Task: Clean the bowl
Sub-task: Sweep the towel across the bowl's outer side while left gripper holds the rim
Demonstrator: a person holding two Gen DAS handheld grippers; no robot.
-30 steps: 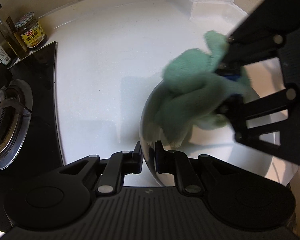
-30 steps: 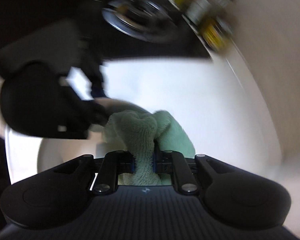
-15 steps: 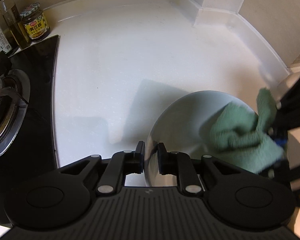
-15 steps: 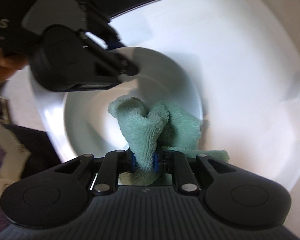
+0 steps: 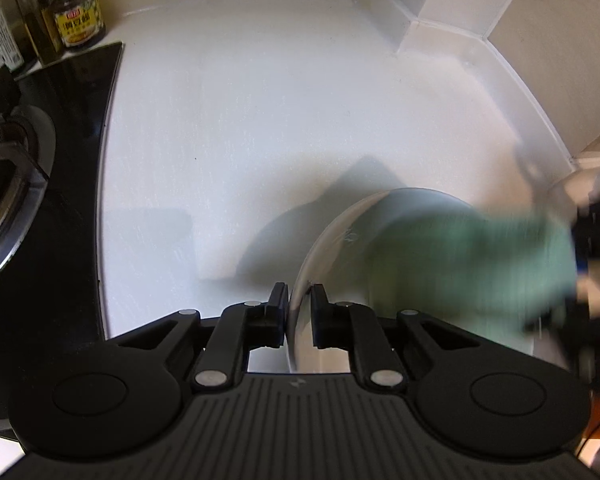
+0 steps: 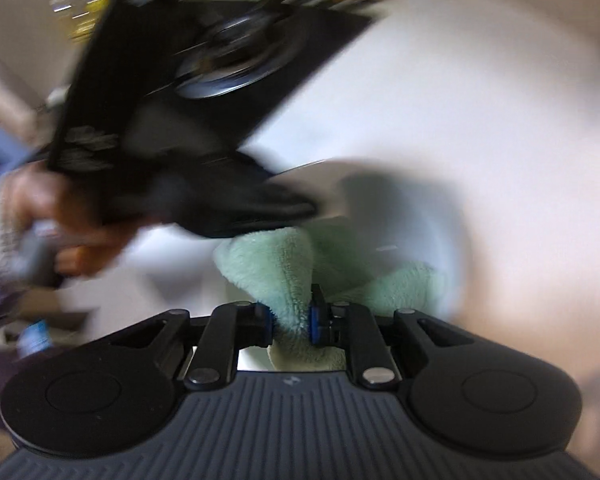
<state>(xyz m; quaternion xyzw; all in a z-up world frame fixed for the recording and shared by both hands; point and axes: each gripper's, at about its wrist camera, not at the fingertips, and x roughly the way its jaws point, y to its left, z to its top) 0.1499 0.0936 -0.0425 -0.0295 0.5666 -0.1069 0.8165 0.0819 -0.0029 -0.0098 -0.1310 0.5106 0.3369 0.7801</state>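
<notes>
Mid-wipe, judging by the blur: pale, shiny, round bowl sitting at lower right of the left wrist view on the white worktop, its near rim running up between the pads of the left hand-held gripper. Jaws of that gripper closing on the rim, the thin wall between them and apparently pinched. Soft mint-green terry cloth bunched low in the centre of the right wrist view, clamped between the blue-tipped pads of the right hand-held gripper, jaws drawn close together on the fold. Same cloth smeared across the bowl's hollow in the left view, toward the right edge of the frame. Key relation: bowl's inside directly ahead of and below the right hand-held gripper, cloth already in it; left one on the rim's opposite side, at upper left in the right view, a hand behind it. Smooth, glossy worktop, likely slippery under the bowl. Black glass hob with a steel burner at left; jars and bottles at upper left, well apart; pale tiled corner at upper right.
</notes>
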